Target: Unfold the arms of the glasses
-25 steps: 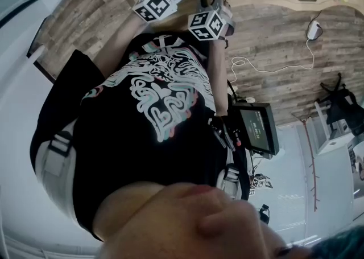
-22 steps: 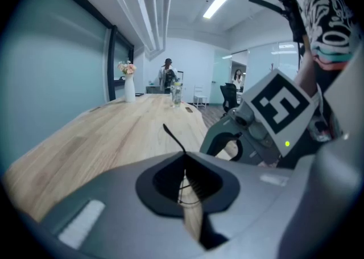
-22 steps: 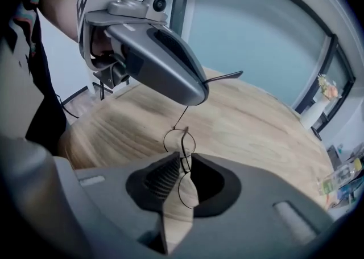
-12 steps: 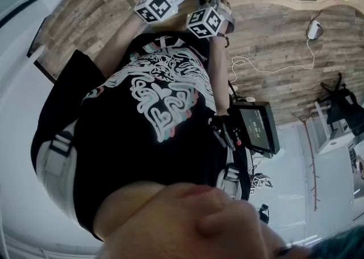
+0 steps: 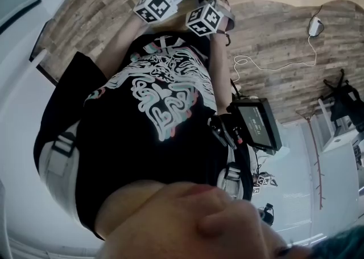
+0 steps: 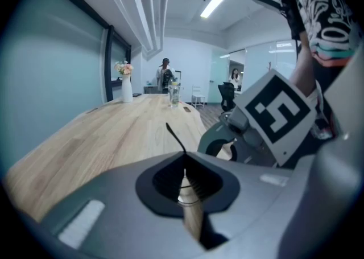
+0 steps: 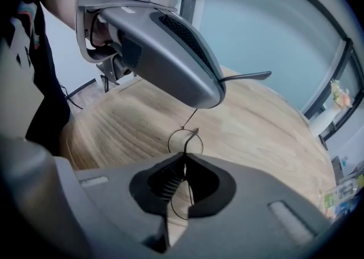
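The glasses are thin dark wire ones, held in the air between both grippers above the wooden table. My left gripper is shut on one arm of the glasses; the arm's dark tip sticks out past the jaws. In the right gripper view that same left gripper hangs above, with the arm tip poking sideways and a fine wire running down to a round lens rim. My right gripper is shut on the glasses' frame at that rim. In the head view both grippers' marker cubes sit close together.
A white vase of flowers and a glass stand at the table's far end, with people and chairs beyond. A small monitor hangs at the person's waist. A white cable and plug lie on the wood floor.
The right gripper's marker cube has crept slightly up and left towards the left one. Both grippers stay shut on the glasses.
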The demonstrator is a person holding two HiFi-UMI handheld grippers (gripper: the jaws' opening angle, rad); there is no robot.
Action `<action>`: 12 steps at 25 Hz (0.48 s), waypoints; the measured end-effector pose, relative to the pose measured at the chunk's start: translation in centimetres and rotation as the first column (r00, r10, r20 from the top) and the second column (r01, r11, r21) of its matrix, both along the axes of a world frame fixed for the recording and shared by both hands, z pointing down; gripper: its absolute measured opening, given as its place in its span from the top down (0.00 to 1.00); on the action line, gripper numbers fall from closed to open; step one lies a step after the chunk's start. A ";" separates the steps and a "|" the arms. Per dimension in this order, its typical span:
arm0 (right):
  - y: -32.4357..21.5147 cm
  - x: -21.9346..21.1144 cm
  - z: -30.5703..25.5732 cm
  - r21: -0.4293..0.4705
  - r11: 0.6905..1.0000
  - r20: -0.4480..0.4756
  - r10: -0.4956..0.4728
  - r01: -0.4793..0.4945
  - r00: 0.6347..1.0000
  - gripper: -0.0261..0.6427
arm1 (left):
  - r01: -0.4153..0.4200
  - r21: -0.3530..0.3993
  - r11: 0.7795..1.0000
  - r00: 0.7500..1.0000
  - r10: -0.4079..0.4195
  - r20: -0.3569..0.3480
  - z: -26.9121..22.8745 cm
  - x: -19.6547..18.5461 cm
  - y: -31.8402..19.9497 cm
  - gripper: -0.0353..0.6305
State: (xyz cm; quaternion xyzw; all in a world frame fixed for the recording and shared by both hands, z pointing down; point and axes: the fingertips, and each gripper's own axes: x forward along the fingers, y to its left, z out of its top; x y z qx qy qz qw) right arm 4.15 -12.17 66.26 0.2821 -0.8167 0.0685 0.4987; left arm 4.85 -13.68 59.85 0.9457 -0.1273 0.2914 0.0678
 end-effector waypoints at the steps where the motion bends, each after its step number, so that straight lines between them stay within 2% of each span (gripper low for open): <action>1: 0.0 0.1 0.0 0.004 1.000 -0.005 -0.005 0.005 1.000 0.95 | 0.007 0.000 1.000 1.000 -0.007 0.002 0.1 0.0 -0.1 0.96; 6: 0.1 0.6 -0.2 -0.016 0.999 0.058 0.046 -0.045 0.997 0.95 | 0.027 0.013 1.000 0.999 -0.027 -0.019 -0.8 0.8 -0.8 0.96; 12: -0.3 0.5 -1.2 0.001 0.994 0.135 0.106 -0.107 0.985 0.95 | 0.062 0.001 0.998 0.998 -0.062 -0.027 -0.5 0.0 -1.5 0.96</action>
